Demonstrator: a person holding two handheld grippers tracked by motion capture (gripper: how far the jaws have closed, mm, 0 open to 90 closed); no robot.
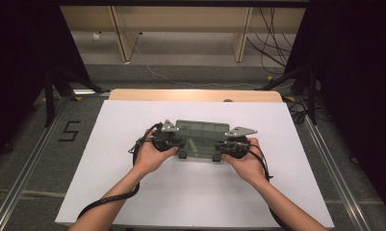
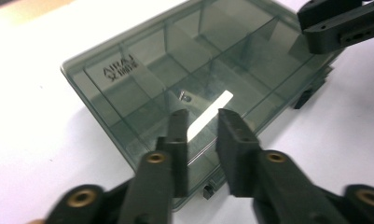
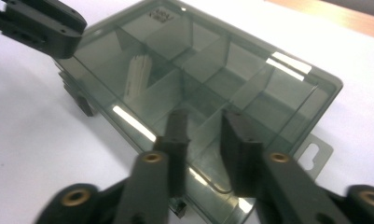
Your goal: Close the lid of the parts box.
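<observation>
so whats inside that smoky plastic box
Through the closed tinted lid of the box, dividers form compartments, most looking bare. One holds a pale bundle; what it is I cannot tell. Glare hides some parts.

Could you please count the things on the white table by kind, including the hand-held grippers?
Translucent grey-green plastic compartment box with closed lid: 1
Black two-jaw hand-held grippers: 2, the left gripper and the right gripper, each with a gap between its jaws
Total: 3
</observation>
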